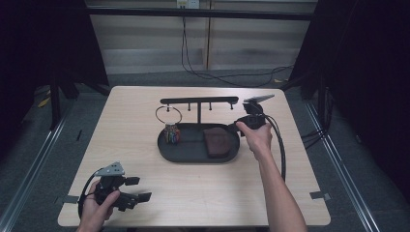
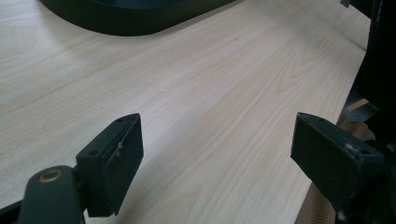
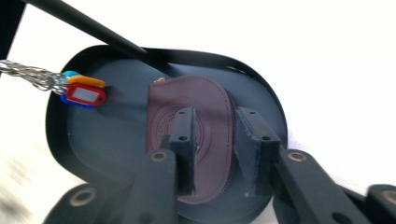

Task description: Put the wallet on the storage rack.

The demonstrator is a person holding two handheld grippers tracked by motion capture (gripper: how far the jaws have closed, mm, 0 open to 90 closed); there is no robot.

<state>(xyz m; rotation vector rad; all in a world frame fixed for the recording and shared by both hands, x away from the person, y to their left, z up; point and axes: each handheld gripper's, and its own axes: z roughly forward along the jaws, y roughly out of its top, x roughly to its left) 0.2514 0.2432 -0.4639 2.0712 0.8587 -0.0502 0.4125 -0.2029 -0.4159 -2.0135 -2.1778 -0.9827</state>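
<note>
the brown leather pouch (image 3: 196, 135) is lying in the black tray (image 1: 193, 153), toward the tray's right end, with the colourful key tags (image 3: 83, 92) sitting at the tray's left end. the right gripper (image 3: 212, 140) is hovering at the tray's right edge — its fingers (image 3: 184, 140) are parted narrowly, with the pouch showing between them; whether they are touching it, i cannot tell. the left gripper (image 2: 215, 154) is resting on the bench (image 1: 145, 193) well short of the tray, fingers spread wide, grasping nothing.

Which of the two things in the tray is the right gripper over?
The brown pouch, at the tray's right end; the right gripper hovers above it. The coloured key tags lie at the other end.
</note>
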